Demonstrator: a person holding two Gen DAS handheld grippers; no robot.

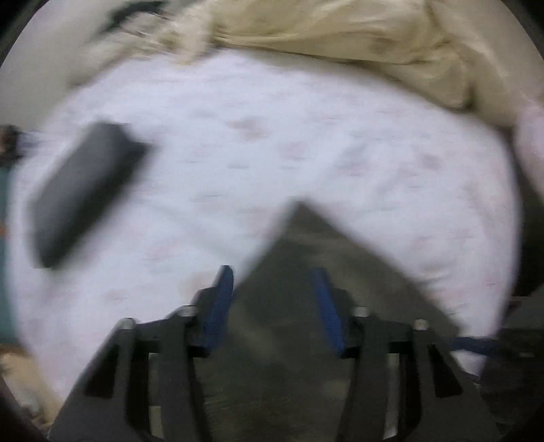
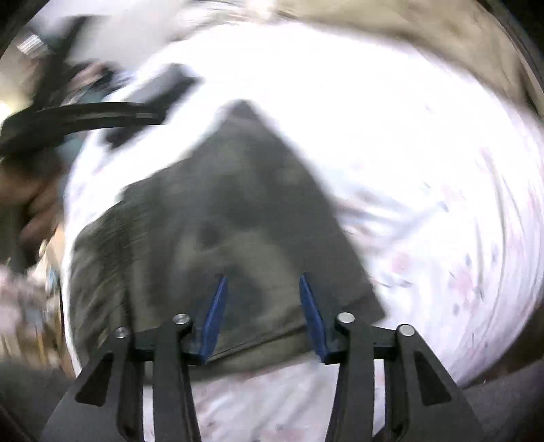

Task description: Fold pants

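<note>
The pants [image 2: 221, 221] are a dark olive-grey folded bundle lying flat on a white flower-print bedsheet [image 2: 391, 136]. In the left wrist view the pants [image 1: 295, 306] show as a pointed grey shape under the fingers. My left gripper [image 1: 273, 272] is open, its blue fingertips above the pants' near part, holding nothing. My right gripper [image 2: 261, 277] is open above the pants' lower middle, holding nothing. Both views are blurred by motion.
A black rectangular object [image 1: 81, 190] lies on the sheet at the left. A crumpled cream blanket [image 1: 340, 30] lies along the far edge of the bed. The other hand-held gripper [image 2: 78, 119] and a hand show at the left of the right wrist view.
</note>
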